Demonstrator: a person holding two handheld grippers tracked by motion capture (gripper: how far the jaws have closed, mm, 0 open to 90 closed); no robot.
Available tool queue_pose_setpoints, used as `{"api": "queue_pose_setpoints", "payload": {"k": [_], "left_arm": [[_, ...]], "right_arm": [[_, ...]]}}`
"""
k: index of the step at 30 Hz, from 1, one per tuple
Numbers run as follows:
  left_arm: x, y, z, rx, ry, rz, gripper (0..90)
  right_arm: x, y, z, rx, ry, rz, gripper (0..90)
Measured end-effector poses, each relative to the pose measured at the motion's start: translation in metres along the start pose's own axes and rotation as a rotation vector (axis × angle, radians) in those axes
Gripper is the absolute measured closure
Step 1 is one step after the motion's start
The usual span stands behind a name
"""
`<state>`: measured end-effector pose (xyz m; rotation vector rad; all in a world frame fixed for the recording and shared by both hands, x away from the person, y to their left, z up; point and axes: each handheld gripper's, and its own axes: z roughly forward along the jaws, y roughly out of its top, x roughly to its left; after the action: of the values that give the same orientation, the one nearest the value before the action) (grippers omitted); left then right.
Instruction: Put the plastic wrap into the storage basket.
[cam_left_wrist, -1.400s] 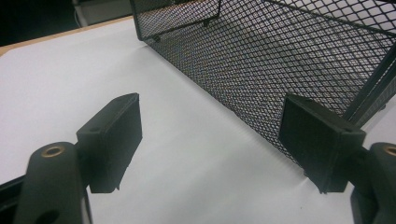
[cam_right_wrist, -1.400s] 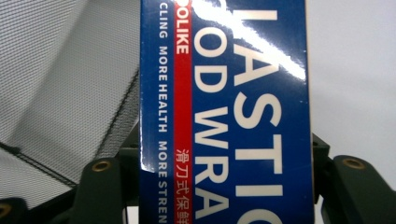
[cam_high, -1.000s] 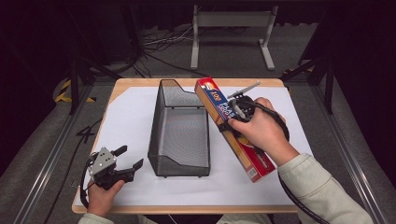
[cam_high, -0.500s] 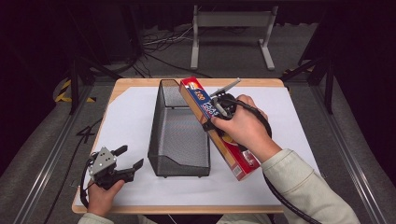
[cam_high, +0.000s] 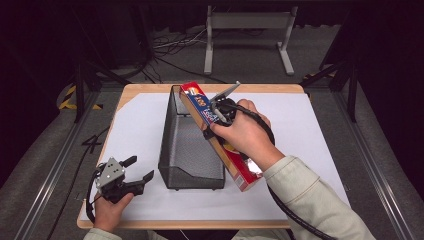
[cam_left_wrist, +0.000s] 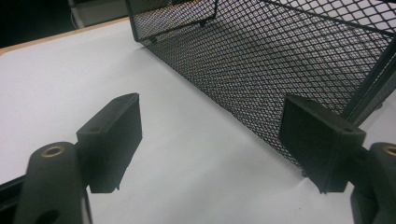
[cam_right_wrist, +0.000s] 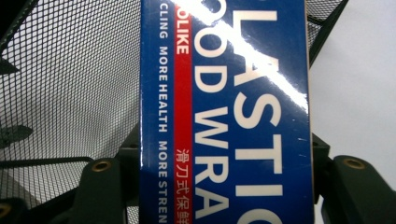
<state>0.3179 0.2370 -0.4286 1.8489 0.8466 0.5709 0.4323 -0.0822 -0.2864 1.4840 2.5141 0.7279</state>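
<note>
A long blue-and-red plastic wrap box (cam_high: 220, 137) hangs tilted over the right rim of a black mesh basket (cam_high: 176, 145), its far end above the basket's back right corner. My right gripper (cam_high: 212, 120) is shut on the box near its upper half. In the right gripper view the box (cam_right_wrist: 224, 112) sits between both jaws, with the mesh basket (cam_right_wrist: 65, 84) at the left behind it. My left gripper (cam_high: 140, 170) rests at the front left of the table, open, with nothing between its jaws. In the left gripper view (cam_left_wrist: 210, 135) the jaws face the basket's side wall (cam_left_wrist: 280, 60).
A white sheet (cam_high: 320, 135) covers the wooden table (cam_high: 150, 223). Dark floor, cables and a metal stand (cam_high: 245, 30) lie beyond the far edge. Rails run along both sides of the table.
The right hand has carried the box leftward, from beside the basket to over its right rim. The left gripper has kept still.
</note>
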Motion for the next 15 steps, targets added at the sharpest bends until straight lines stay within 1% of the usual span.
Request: {"api": "queue_pose_setpoints", "payload": {"k": [1,4,5,7,10,15], "left_arm": [[0.000,0.000,0.000,-0.001,-0.001,-0.004,22.3],[0.000,0.000,0.000,-0.003,0.001,0.001,22.2],[0.000,0.000,0.000,-0.003,0.001,0.001,22.3],[0.000,0.000,0.000,-0.002,0.001,0.001,22.3],[0.001,0.000,0.000,-0.001,0.000,0.002,22.3],[0.000,0.000,0.000,0.002,-0.003,-0.001,22.3]], "right_arm": [[0.001,0.001,0.002,0.005,0.001,0.005,39.3],[0.002,0.005,0.008,0.024,0.002,0.040,39.3],[0.002,0.006,0.010,0.022,-0.003,0.035,39.4],[0.004,0.008,0.014,0.023,-0.015,0.042,39.3],[0.006,0.010,0.017,0.023,-0.019,0.047,39.3],[0.008,0.014,0.027,0.061,-0.016,0.101,39.3]]}}
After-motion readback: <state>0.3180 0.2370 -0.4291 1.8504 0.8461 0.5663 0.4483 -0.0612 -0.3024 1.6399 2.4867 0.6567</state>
